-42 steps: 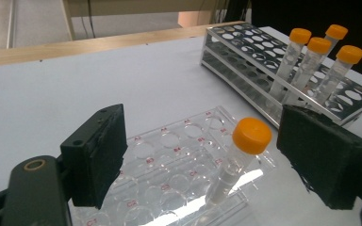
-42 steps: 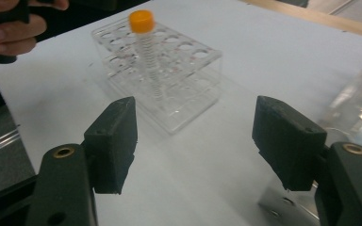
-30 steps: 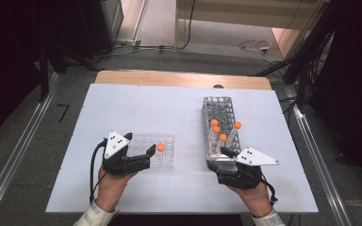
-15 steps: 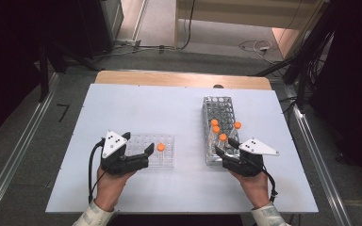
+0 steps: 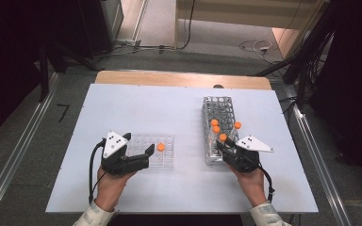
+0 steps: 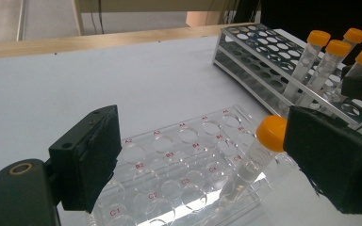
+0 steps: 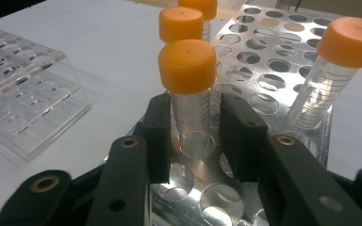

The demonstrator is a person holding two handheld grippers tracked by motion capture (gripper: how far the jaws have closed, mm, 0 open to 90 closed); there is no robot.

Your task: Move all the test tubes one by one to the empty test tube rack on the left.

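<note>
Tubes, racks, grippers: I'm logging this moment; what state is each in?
left gripper, open, at the clear rack.
right gripper, jaws just closing around nearest tube, slight gap left.
nearest tube, capped, standing in metal rack.
lone tube, capped, leaning in clear rack.

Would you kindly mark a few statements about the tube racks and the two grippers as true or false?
1. The clear plastic rack holds one orange-capped tube. True.
2. The metal rack holds six tubes. False: four are there.
3. The right gripper has its jaws around the nearest tube in the metal rack. True; they have just been closing.
4. The left gripper is shut. False: its jaws stand wide apart.
5. The metal rack lies on its side. False: it stands upright.
</note>
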